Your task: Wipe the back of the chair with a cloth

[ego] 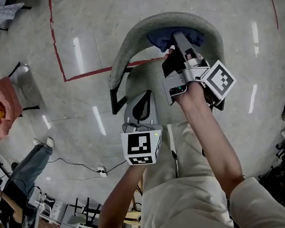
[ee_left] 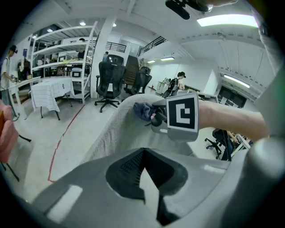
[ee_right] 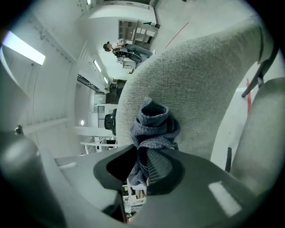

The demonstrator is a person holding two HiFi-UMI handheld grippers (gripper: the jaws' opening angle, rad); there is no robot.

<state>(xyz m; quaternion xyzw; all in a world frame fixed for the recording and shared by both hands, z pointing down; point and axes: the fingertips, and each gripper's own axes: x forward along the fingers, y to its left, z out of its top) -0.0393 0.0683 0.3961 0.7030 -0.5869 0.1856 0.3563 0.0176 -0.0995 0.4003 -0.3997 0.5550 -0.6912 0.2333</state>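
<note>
At the chair back (ego: 120,54) top edge | right gripper (ee_right: 148,168) jaws clamped on blue-grey cloth (ee_right: 153,129), cloth pressed to the grey fabric | left gripper (ee_left: 143,169) jaws together, nothing between, well short of cloth

Shiny grey concrete floor (ego: 89,50) with red tape lines (ego: 54,39). On the far left there's white shelving (ee_left: 62,49), black office chairs (ee_left: 109,80) and a cloth-draped table (ee_left: 46,93). Strip lights (ee_left: 227,20) overhead, white walls.
</note>
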